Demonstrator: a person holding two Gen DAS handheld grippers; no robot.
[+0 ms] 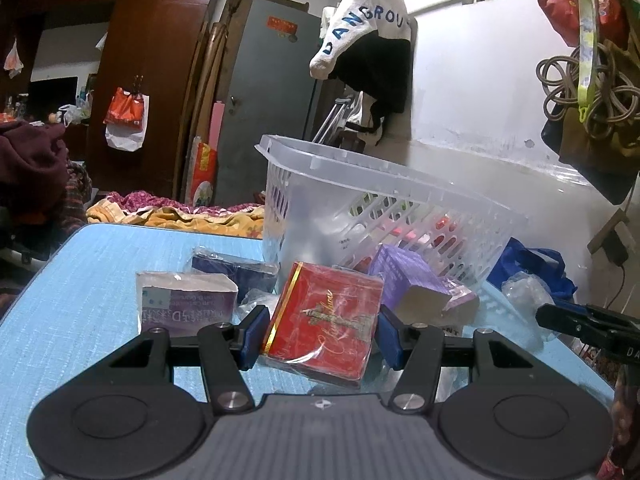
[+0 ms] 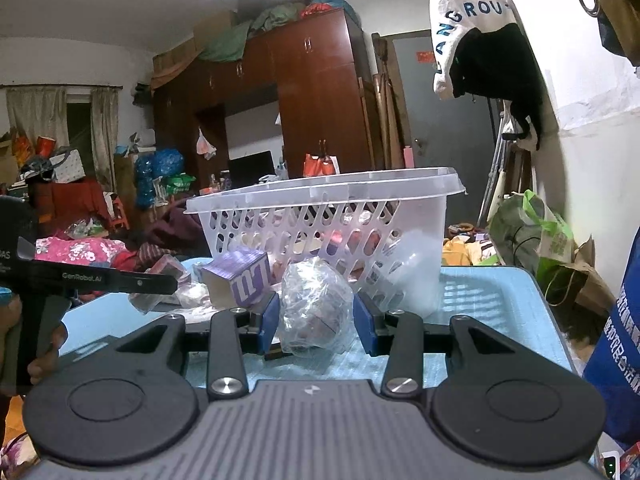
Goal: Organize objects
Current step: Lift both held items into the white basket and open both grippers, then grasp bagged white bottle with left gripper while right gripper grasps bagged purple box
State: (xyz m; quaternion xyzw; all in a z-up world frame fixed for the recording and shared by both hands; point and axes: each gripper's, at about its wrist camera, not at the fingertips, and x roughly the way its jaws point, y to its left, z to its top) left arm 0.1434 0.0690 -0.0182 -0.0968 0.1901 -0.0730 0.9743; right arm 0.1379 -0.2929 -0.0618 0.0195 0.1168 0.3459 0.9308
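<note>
Between the blue pads of the left gripper, a red box wrapped in clear film, tilted, both pads pressed to its sides, its lower edge raised above the blue table. Just beyond the left gripper, to its left, a white and purple carton lying on the table, with a dark blue packet behind it. Just beyond the red box, to the right, a purple box leaning against a white plastic basket. Inside the basket, red and pale shapes seen through the slots, too blurred to name. Far right of the left gripper, a black tip of the right gripper at the frame edge.

Between the blue pads of the right gripper, a crumpled clear plastic bag with something dark inside, pinched on both sides. Directly ahead of the right gripper, the basket standing on the table. Ahead and left, the purple box beside the basket. Far left, the left gripper, held by a hand.
</note>
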